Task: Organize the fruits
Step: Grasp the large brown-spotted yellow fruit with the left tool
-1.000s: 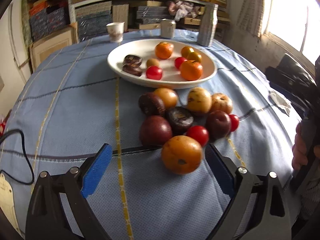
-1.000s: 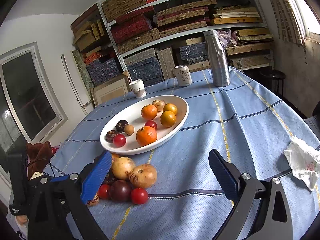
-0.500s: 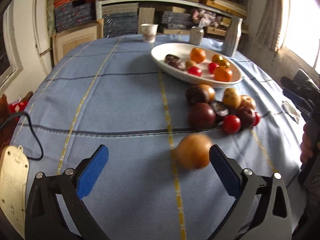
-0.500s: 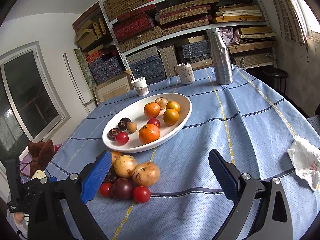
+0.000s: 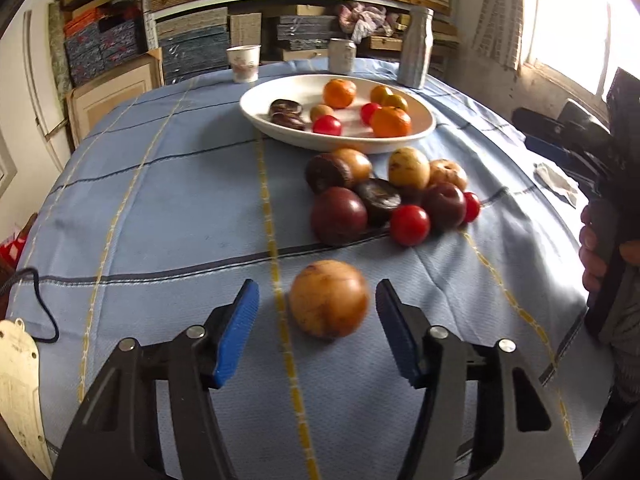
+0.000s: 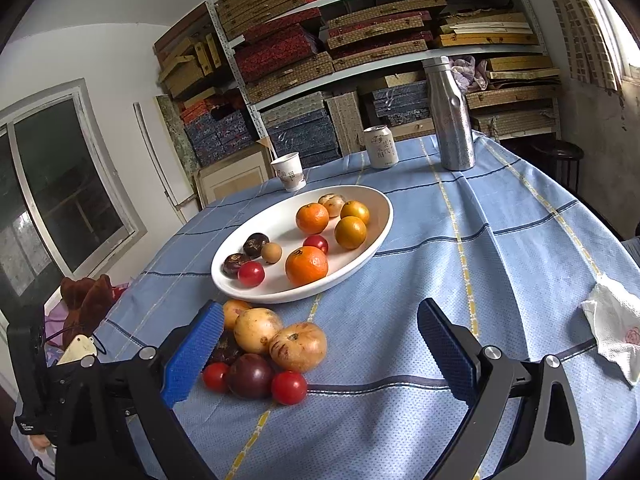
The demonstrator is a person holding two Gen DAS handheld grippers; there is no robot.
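A round orange-brown fruit lies on the blue tablecloth, apart from the pile. It sits between the jaws of my left gripper, which are closing; a gap shows on both sides of it. Beyond it lies a pile of loose fruits, dark plums, red tomatoes and yellow-brown ones. A white oval plate behind the pile holds oranges, tomatoes and dark fruits. My right gripper is open and holds nothing; the pile lies by its left finger, before the plate.
A paper cup, a drink can and a steel bottle stand behind the plate. A crumpled white napkin lies at the right. A black cable hangs at the left table edge. Shelves of boxes fill the back wall.
The orange-brown fruit has come away from the pile toward me. The left view swung left and back, and the left jaws have narrowed around the fruit. The right view is nearly the same.
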